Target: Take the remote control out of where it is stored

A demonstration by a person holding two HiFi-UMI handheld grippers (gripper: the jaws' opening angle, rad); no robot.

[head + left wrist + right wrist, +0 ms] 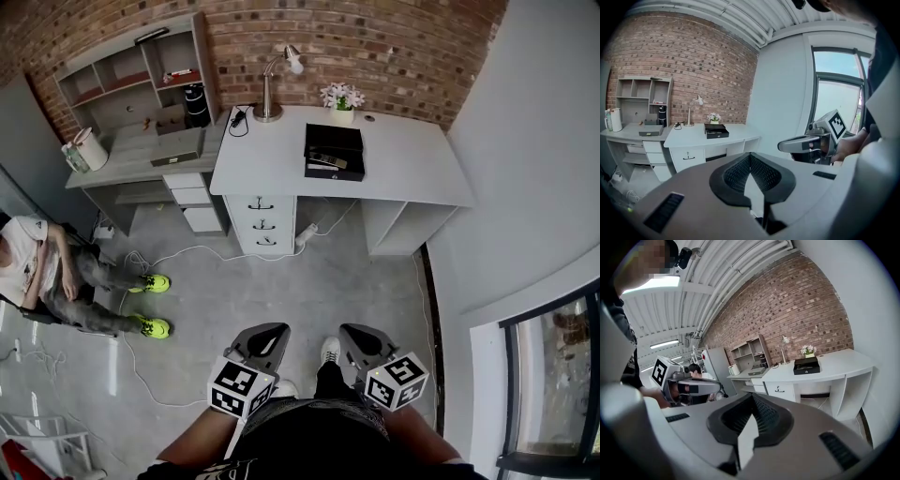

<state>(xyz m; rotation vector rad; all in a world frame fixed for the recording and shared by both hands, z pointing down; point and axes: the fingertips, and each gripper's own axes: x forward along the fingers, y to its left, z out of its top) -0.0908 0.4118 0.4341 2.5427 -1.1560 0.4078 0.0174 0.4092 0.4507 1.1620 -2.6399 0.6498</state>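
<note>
A black open box [334, 150] stands on the white desk [403, 169] at the far wall, and a slim dark object like a remote control [324, 161] lies inside it. The same box [716, 131] [806, 365] shows small and far off in both gripper views. My left gripper [268, 334] and right gripper [356, 334] are held side by side low near my body, far from the desk. Each has its jaws shut with nothing between them. The left gripper view [750, 158] and the right gripper view [752, 399] both show the pads meeting.
On the white desk stand a lamp [272, 89] and a flower pot [342, 103], with drawers [263, 223] underneath. A grey desk with shelves [141, 103] stands to its left. A person sits at the left [56, 272]. A white cable [187, 258] crosses the floor. A window [553, 375] is at the right.
</note>
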